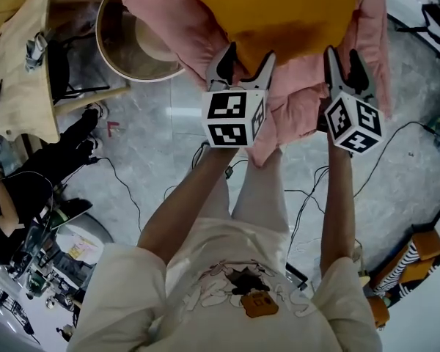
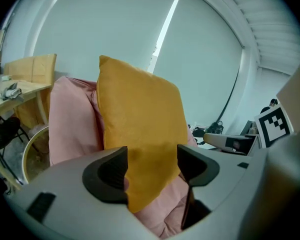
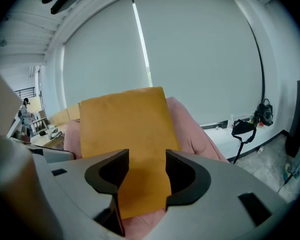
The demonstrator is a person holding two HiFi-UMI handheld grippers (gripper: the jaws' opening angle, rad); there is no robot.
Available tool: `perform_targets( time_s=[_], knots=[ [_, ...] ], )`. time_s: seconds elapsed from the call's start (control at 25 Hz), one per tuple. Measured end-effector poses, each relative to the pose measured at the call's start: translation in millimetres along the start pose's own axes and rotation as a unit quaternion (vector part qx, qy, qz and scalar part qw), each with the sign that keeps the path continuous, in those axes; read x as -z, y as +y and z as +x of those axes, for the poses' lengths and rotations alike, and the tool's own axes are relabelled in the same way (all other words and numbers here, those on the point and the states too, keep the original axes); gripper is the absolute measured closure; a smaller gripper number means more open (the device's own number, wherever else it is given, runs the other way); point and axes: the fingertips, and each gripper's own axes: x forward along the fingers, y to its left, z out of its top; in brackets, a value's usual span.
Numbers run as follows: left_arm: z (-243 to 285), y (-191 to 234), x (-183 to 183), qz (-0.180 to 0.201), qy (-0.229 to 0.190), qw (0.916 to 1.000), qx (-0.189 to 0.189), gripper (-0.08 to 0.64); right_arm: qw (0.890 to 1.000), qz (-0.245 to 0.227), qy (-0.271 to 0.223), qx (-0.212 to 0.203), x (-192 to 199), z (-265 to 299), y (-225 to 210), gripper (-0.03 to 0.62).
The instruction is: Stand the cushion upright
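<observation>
I see the cushion [image 1: 279,6] leaning on the beanbag [image 1: 169,17], which lies behind and under it. My left gripper [image 1: 247,56] has the cushion's near left corner between its jaws, and my right gripper [image 1: 343,57] has the near right corner, pads touching it on both. A basket [image 1: 100,42] stands on the floor [image 1: 169,138] just left of the beanbag, with a table [image 1: 18,86] further left. A blind [image 3: 190,59] hangs behind the beanbag.
</observation>
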Motion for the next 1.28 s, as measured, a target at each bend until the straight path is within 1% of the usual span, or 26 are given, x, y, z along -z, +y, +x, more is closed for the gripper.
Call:
perform_targets(
  time_s=[0.08,0.24,0.28,0.36,0.48,0.6,0.68,0.72,0.84,0.92,1.08,1.2,1.28],
  knots=[
    [-9.7,-8.2,-2.2,0.001,-0.002,0.9999,0.010,0.241,1.000,0.001,0.000,0.001,-0.4,-12.4,5.3,0.347],
    [-27.6,-23.7,-8.4,0.018,-0.003,0.9992,0.037,0.241,1.000,0.002,-0.001,-0.002,-3.4,-32.8,20.9,0.353],
    [-33.0,-25.0,-12.4,0.022,-0.005,0.9989,0.042,0.254,1.000,0.005,0.000,-0.004,-5.6,-37.0,26.9,0.353],
    [-44.2,-27.1,-20.7,0.029,-0.011,0.9982,0.052,0.307,1.000,0.007,0.003,-0.005,-10.7,-46.9,37.6,0.353],
    [-59.1,-30.8,-28.4,0.033,-0.017,0.9974,0.063,0.353,1.000,0.007,0.002,-0.002,-16.1,-65.5,47.1,0.353],
    [-74.7,-27.8,-34.3,0.038,-0.015,0.9975,0.057,0.482,1.000,-0.010,0.006,-0.001,-15.5,-82.2,58.8,0.353],
    [-83.7,-29.2,-37.6,0.041,-0.014,0.9971,0.063,0.538,0.999,-0.030,0.011,-0.001,-14.0,-91.7,66.4,0.353],
    [-87.3,-30.8,-38.1,0.040,-0.012,0.9965,0.072,0.555,0.999,-0.034,0.012,-0.001,-14.0,-96.0,69.7,0.353],
    [-96.7,-33.6,-38.4,0.034,0.003,0.9943,0.101,0.555,1.000,-0.014,0.010,-0.001,-18.3,-106.9,79.9,0.380],
    [-105.5,-33.2,-39.1,0.034,0.008,0.9932,0.111,0.555,1.000,-0.004,0.015,-0.008,-20.2,-113.6,89.8,0.386],
    [-125.5,-32.8,-41.6,0.035,0.016,0.9905,0.132,0.555,0.999,-0.010,0.018,-0.029,-28.5,-127.0,112.4,0.392],
    [-137.2,-37.6,-33.6,0.031,0.043,0.9868,0.153,0.555,0.999,-0.010,0.015,-0.032,-37.2,-142.5,120.4,0.472],
    [-143.5,-38.4,-32.6,0.031,0.051,0.9853,0.160,0.555,0.999,-0.007,0.011,-0.030,-44.0,-151.8,122.0,0.492]
  ],
)
